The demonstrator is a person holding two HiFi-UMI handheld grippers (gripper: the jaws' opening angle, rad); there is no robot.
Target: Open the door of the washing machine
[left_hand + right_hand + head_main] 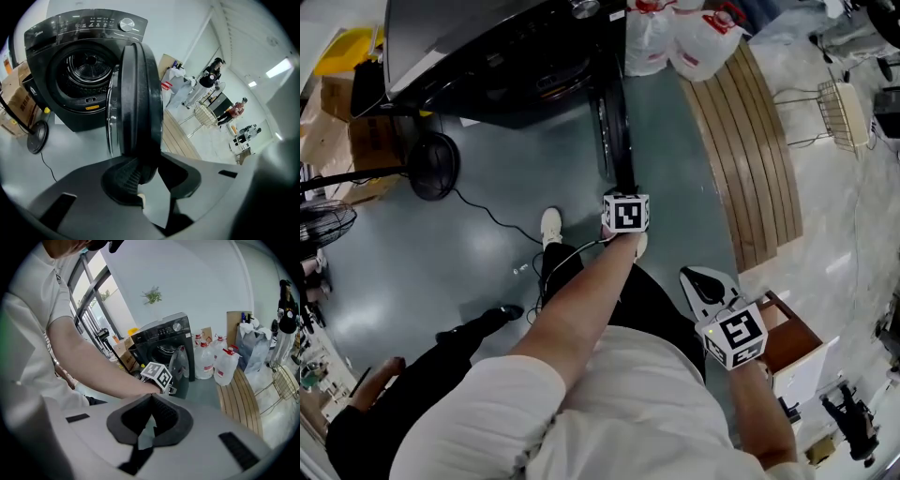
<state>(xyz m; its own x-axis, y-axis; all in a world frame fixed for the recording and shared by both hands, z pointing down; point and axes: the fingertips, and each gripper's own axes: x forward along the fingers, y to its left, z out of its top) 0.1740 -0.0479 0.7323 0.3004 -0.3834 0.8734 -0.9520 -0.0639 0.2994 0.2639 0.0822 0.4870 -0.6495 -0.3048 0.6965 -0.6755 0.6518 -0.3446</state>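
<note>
The black front-loading washing machine [487, 56] [70, 51] [159, 341] stands with its drum showing. Its round door [614, 131] [138, 93] is swung out and seen edge-on. My left gripper [623, 190] [147, 171] is at the door's outer edge. The edge sits between the jaws, against the left pad [129, 176], with a sliver of room on the right, so the gripper is open. My right gripper [694, 278] [150, 401] hangs back to the right, apart from the machine, tips together with nothing in them.
Water jugs [675, 37] [225, 364] stand right of the machine beside a slatted wooden bench [750, 159]. A floor fan base [431, 167] with its cable and cardboard boxes [356, 131] are on the left. A wire rack [839, 112] and people [213, 75] are farther right.
</note>
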